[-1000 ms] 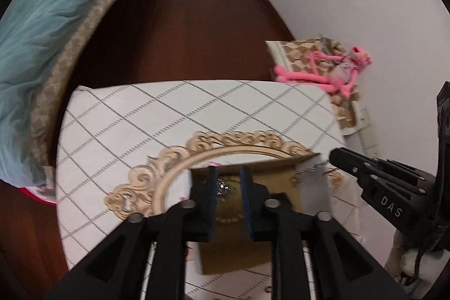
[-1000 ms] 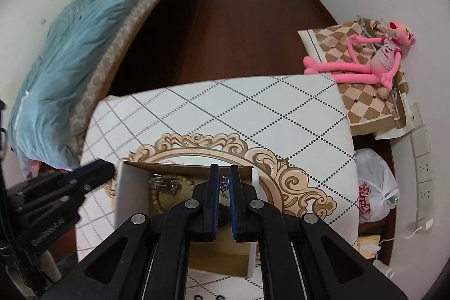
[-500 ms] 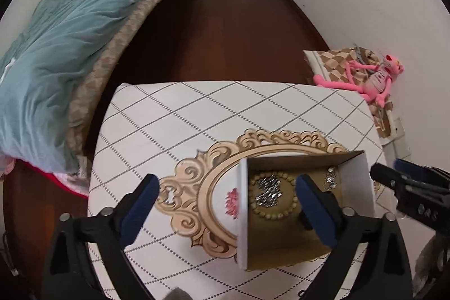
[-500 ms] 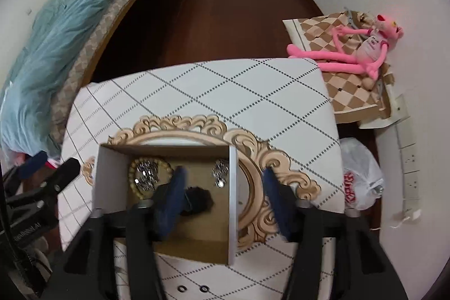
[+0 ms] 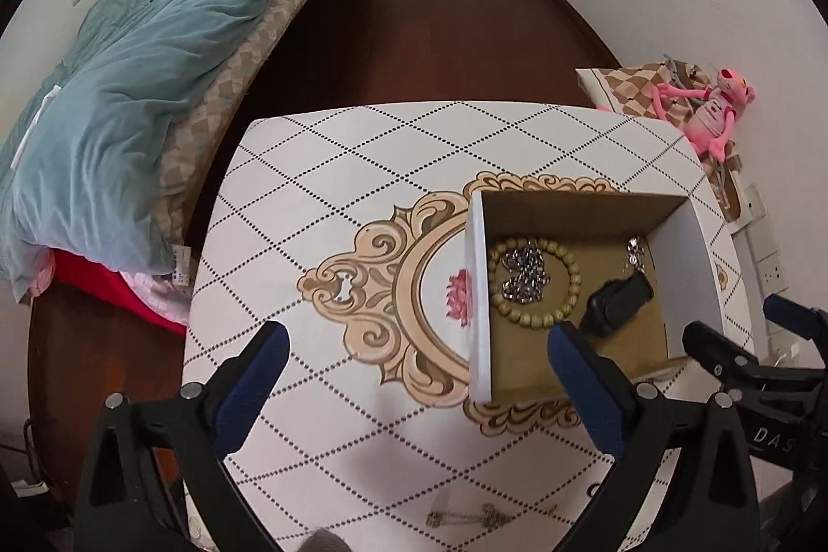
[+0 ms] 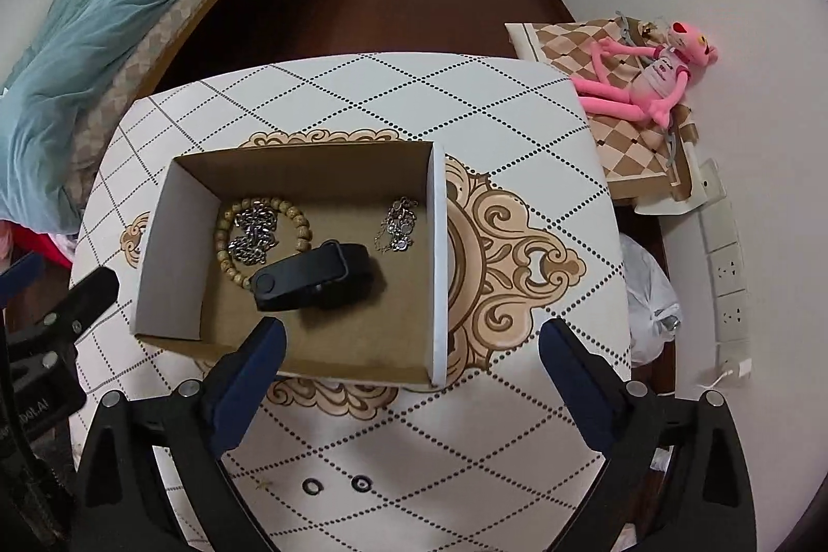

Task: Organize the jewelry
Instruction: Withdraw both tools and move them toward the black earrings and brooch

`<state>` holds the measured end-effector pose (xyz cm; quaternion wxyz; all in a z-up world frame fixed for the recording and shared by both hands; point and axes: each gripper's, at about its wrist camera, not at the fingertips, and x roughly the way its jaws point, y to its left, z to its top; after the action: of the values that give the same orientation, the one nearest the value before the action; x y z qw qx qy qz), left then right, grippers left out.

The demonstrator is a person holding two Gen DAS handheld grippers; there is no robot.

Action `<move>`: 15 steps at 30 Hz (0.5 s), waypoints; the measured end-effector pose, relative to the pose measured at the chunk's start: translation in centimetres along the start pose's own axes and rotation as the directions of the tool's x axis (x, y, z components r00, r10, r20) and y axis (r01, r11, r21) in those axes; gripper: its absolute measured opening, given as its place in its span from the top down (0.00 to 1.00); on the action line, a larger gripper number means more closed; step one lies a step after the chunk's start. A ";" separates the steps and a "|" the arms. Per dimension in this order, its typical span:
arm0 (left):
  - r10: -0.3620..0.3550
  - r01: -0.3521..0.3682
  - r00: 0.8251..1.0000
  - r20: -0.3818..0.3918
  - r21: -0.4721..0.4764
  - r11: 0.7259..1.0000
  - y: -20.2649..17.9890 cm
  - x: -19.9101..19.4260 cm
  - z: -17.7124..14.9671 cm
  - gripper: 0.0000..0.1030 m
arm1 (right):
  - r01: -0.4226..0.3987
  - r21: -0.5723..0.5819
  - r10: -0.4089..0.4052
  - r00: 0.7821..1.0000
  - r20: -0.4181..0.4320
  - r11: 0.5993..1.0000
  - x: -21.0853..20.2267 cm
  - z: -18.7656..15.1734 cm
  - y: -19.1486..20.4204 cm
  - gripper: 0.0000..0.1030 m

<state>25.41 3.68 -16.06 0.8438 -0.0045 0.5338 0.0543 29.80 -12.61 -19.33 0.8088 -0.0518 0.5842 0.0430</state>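
— Looking down over the table (image 5: 362, 169), we had the cardboard box (image 6: 176, 236) sitting on its gold scroll print, all the jewelry inside it. What did we hold?

— Nothing. Our left gripper (image 5: 416, 384) was spread wide, its blue pads (image 5: 253, 384) empty above the tablecloth just left of the box. Our right gripper (image 6: 411, 373) was spread just as wide and empty, hovering at the box's near edge.

— And where did the pieces lie?

— We saw the wooden bead bracelet (image 6: 305, 228) on the box floor toward its left wall, with the silver chain (image 6: 253, 231) heaped inside its ring. A black band (image 6: 315, 275) lay in the middle, touching the beads, and a thin silver necklace (image 6: 398, 223) lay by the right wall.

— Anything outside the box?

— We noticed a small chain (image 5: 468, 516) on the cloth near the table's front edge, and two little dark rings (image 6: 336, 483) side by side. Beyond the table, a pink plush toy (image 6: 641, 73) rested on a checked cushion (image 6: 559, 40).
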 end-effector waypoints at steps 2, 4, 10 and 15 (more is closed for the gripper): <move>0.004 -0.004 1.000 0.006 0.005 1.000 -0.1 -0.7 -0.3 0.01 | 0.005 -0.003 -0.005 1.000 0.010 1.000 -0.7 -0.3 0.1 0.03; 0.009 -0.009 1.000 0.021 0.000 1.000 0.0 -1.5 -0.5 0.01 | 0.009 -0.007 -0.009 1.000 0.020 1.000 -1.4 -0.5 0.2 0.03; 0.009 -0.008 0.998 0.054 -0.023 1.000 0.4 -4.5 -1.4 0.01 | 0.028 -0.003 -0.027 0.995 0.092 1.000 -5.0 -1.7 0.4 0.03; 0.015 -0.013 0.995 0.096 -0.018 1.000 0.6 -7.1 -2.3 0.01 | 0.031 0.005 -0.031 0.989 0.143 1.000 -8.1 -2.8 0.5 0.03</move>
<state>20.27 3.49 -10.59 0.8682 -0.0053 0.4920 0.0651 24.54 -12.61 -12.59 0.8492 -0.0566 0.5240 0.0332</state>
